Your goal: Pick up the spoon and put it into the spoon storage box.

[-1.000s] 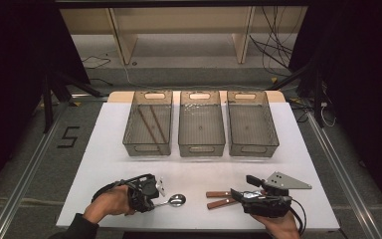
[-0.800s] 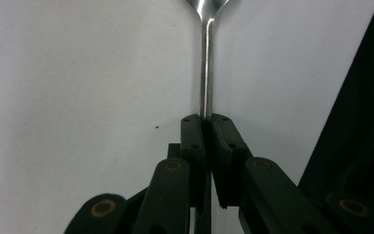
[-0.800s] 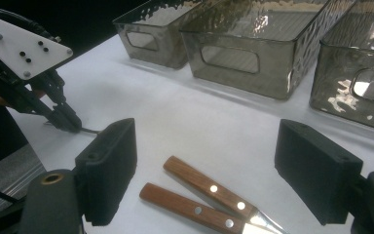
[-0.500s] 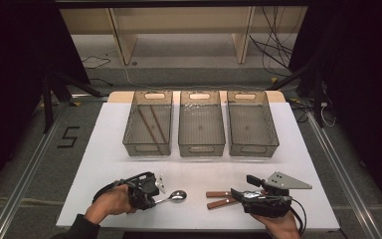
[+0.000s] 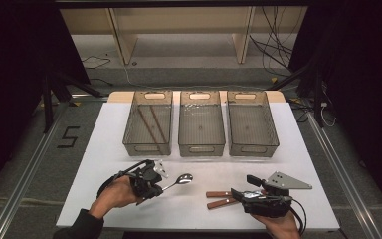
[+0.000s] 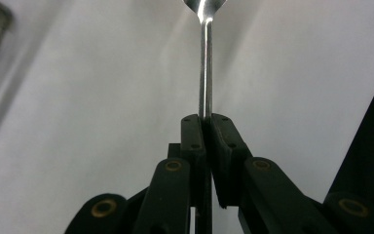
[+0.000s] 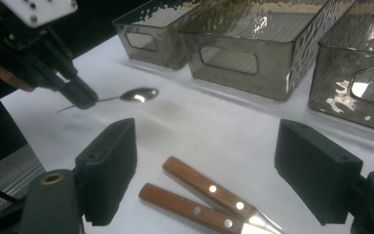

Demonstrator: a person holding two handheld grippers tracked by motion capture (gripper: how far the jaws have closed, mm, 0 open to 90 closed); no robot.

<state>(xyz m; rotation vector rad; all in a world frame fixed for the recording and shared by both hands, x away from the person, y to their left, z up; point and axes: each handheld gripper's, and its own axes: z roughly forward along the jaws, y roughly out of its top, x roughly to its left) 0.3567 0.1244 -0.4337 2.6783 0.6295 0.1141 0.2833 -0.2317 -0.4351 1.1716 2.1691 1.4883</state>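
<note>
Nearest, two wooden-handled knives (image 7: 199, 197) are framed between the wide-open, empty jaws of the right gripper (image 7: 214, 183). Beyond, the spoon (image 5: 179, 180) is clamped by its handle in the shut left gripper (image 5: 151, 185) and, compared with a second ago, is raised off the white table (image 5: 204, 209). Farther off, three bins (image 5: 201, 124) are waiting, so sorting can likely begin.

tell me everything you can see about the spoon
The spoon is slim, shiny metal with a small oval bowl and a thin straight handle. The left gripper is shut on the handle, its two black jaws pressed against either side, with the bowl end sticking out past the tips. In the right gripper view the handle's tail pokes out behind the jaws. It lies close to level, near the front of the white table, in front of the three clear bins. Whether the bowl touches the table cannot be told.
</note>
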